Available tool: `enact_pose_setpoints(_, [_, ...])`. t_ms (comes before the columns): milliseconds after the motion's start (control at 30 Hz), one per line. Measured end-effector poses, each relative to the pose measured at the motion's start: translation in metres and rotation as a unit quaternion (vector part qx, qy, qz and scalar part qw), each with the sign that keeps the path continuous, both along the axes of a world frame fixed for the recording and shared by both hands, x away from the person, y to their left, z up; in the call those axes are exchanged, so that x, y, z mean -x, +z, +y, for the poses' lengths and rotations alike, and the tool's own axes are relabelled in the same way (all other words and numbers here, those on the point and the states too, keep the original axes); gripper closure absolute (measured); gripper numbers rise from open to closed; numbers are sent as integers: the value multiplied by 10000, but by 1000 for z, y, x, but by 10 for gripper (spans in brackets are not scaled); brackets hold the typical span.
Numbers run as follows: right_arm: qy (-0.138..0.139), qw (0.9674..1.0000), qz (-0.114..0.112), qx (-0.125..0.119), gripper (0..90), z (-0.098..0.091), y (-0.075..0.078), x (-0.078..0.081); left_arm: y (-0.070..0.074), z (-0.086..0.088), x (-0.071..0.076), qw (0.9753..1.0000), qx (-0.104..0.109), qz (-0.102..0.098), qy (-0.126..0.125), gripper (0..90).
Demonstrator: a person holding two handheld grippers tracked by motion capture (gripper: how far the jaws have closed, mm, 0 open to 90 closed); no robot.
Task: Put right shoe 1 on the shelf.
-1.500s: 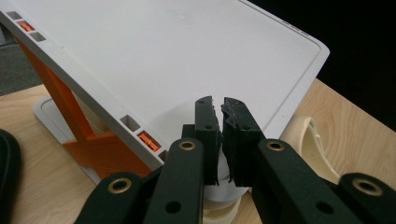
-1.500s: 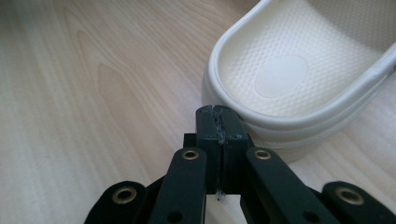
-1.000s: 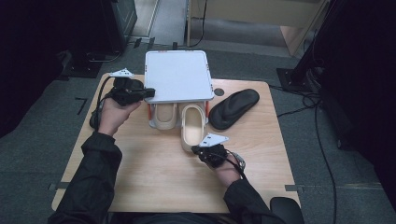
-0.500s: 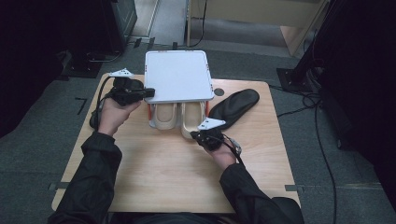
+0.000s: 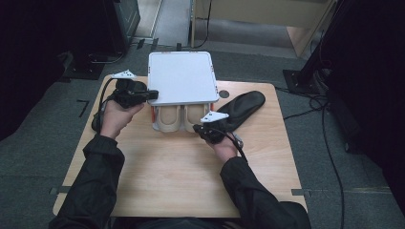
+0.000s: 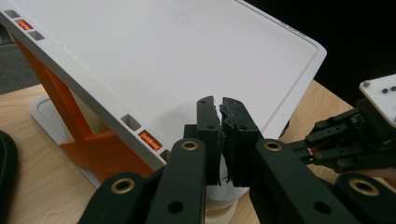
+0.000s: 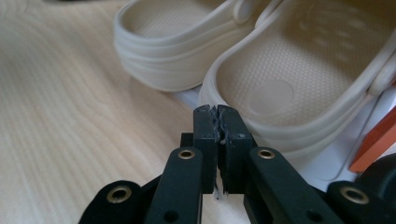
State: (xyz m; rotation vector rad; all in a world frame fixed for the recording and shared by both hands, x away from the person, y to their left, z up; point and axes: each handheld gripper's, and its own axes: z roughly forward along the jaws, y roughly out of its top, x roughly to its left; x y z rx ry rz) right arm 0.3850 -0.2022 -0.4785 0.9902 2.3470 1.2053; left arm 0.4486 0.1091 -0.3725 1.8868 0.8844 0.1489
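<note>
We see two beige clogs (image 5: 184, 117) at the middle of the worktop (image 5: 181, 176), toes hidden under the white lid (image 5: 180, 76) of an orange-framed rack; the left tool (image 6: 220, 105), jaws together, rests at the lid's left edge; the right tool (image 7: 215, 114), jaws together on nothing, sits just at the right clog's heel (image 7: 261, 130); a black insole (image 5: 243, 107) lies right, partly covered by that tool

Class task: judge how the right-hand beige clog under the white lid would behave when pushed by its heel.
The beige clog looks like moulded foam, so probably light and slightly springy. Its flat sole should slide, not roll. Its thick heel rim looks firm enough for the right gripper to push.
</note>
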Motion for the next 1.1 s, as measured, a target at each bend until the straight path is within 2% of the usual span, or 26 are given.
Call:
enact_pose_setpoints(100, [-61,10000,9,-64,843,-1,-2,-4,0,0,0,10000,-5,-6,2,861])
enact_pose_setpoints(233, [-132,9997,159,-136,812,-2,0,-5,1,0,1,10000,-31,-24,13,856])
enact_pose_setpoints(333, [-101,9996,186,-191,793,-6,4,2,1,1,0,10000,23,41,3,826])
enact_pose_setpoints(433, [0,9993,309,-213,760,-12,8,14,5,3,2,9999,18,112,61,741])
enact_pose_setpoints(533, [23,9992,302,-250,750,-19,10,23,8,6,5,9999,14,106,80,710])
enact_pose_setpoints(633, [45,9988,363,-313,740,-25,15,30,16,18,13,9997,7,17,240,698])
enact_pose_setpoints(700, [66,9990,302,-337,739,-28,18,34,18,25,16,9994,-80,-4,347,686])
enact_pose_setpoints(767, [91,9987,293,-402,727,-30,19,38,19,33,19,9990,-41,-2,456,686])
enact_pose_setpoints(933, [204,9987,330,-340,716,-33,15,44,17,49,23,9978,-52,30,658,687])
enact_pose_setpoints(967, [221,9985,370,-342,717,-33,14,44,14,57,25,9969,-36,44,779,687])
enact_pose_setpoints(1000, [243,9984,392,-329,717,-33,14,45,14,57,25,9969,-36,44,779,687])
enact_pose_setpoints(1100, [281,9985,378,-297,716,-33,14,45,7,69,25,9949,-74,65,1007,686])
